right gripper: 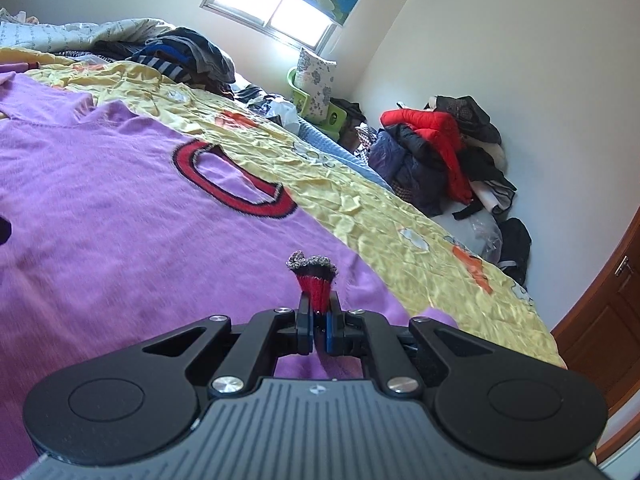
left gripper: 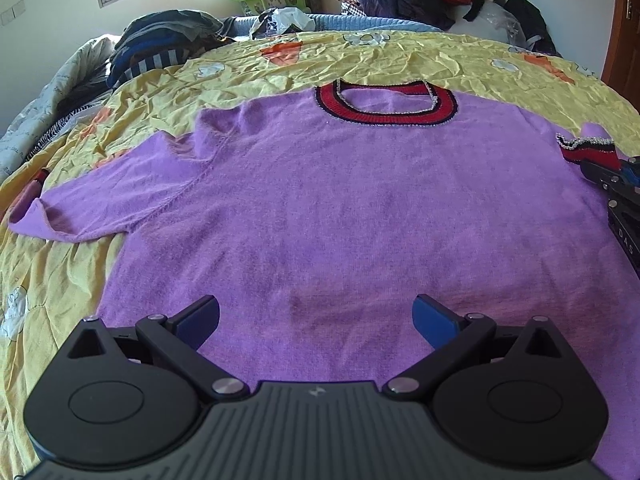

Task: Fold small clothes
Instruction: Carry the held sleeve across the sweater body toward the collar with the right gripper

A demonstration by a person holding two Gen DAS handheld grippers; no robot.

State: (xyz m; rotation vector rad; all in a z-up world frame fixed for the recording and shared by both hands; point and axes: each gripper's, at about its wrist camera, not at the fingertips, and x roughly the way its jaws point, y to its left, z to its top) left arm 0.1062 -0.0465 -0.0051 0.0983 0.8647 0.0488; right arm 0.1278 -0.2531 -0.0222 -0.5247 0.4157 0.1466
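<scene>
A purple knit top [left gripper: 320, 200] with a red collar [left gripper: 384, 102] lies flat on the yellow bedspread [left gripper: 400, 56]. Its left sleeve [left gripper: 100, 192] lies spread out to the side. My left gripper [left gripper: 316, 316] is open and empty, low over the top's lower middle. My right gripper [right gripper: 318, 320] is shut on the red and black sleeve cuff [right gripper: 314, 276] and holds it lifted over the top [right gripper: 120, 220]. In the left wrist view the right gripper [left gripper: 612, 178] shows at the right edge with the cuff [left gripper: 584, 150] in it. The collar [right gripper: 232, 184] also shows in the right wrist view.
A pile of dark and striped clothes [left gripper: 160, 44] lies at the bed's far left. Another heap with a red jacket [right gripper: 436, 148] sits against the wall beyond the bed. A green chair [right gripper: 316, 100] stands by the window. A wooden door [right gripper: 608, 312] is at the right.
</scene>
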